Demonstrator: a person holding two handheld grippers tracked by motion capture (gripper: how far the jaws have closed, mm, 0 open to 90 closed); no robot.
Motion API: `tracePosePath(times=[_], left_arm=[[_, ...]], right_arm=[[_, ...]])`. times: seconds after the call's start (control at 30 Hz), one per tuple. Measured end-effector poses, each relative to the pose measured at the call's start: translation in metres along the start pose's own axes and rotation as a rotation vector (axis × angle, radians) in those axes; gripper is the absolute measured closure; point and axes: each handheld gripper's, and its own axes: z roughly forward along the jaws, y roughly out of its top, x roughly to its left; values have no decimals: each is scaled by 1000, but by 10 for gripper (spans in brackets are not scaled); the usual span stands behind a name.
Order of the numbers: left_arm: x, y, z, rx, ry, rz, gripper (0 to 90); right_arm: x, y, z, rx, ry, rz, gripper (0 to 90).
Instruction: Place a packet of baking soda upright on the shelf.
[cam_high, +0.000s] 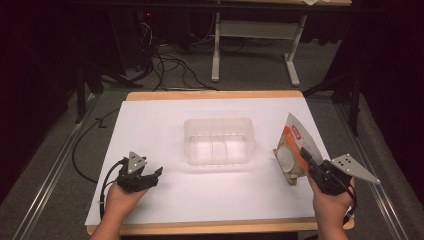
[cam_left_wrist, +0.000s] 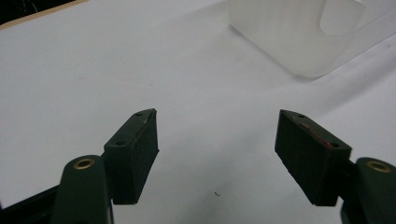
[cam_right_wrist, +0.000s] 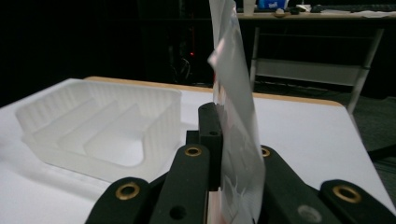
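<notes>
The right gripper (cam_high: 311, 165) clamps an upright clear plastic packet with an orange label (cam_high: 293, 150) at the table's right edge, right of the clear ribbed plastic tray (cam_high: 219, 141), while the left gripper (cam_high: 151, 176), jaws wide apart and empty, rests near left.

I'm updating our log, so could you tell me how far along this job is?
Done: the right gripper has clamped the packet and holds it upright off the table. In hand: that packet. Left: the clear tray holds nothing yet; the left gripper waits open.
</notes>
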Motion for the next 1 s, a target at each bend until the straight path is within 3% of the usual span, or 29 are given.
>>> tracePosePath(times=[0.2, 0.6, 0.8, 0.83, 0.97, 1.0], left_arm=[[2, 0, -2, -12, -11, 1, 302], [4, 1, -6, -33, -20, -3, 303], [4, 1, -7, -35, -24, 3, 303], [4, 2, -7, -37, -27, 2, 303], [4, 2, -7, -39, -29, 2, 303], [5, 2, -7, -41, -29, 2, 303]], right_arm=[[8, 13, 5, -6, 30, 5, 900], [31, 59, 18, -74, 77, 14, 900], [46, 80, 23, -110, 118, 20, 900], [55, 86, 29, -115, 134, 16, 900], [65, 91, 36, -117, 155, 20, 900], [73, 94, 44, -117, 167, 21, 900]])
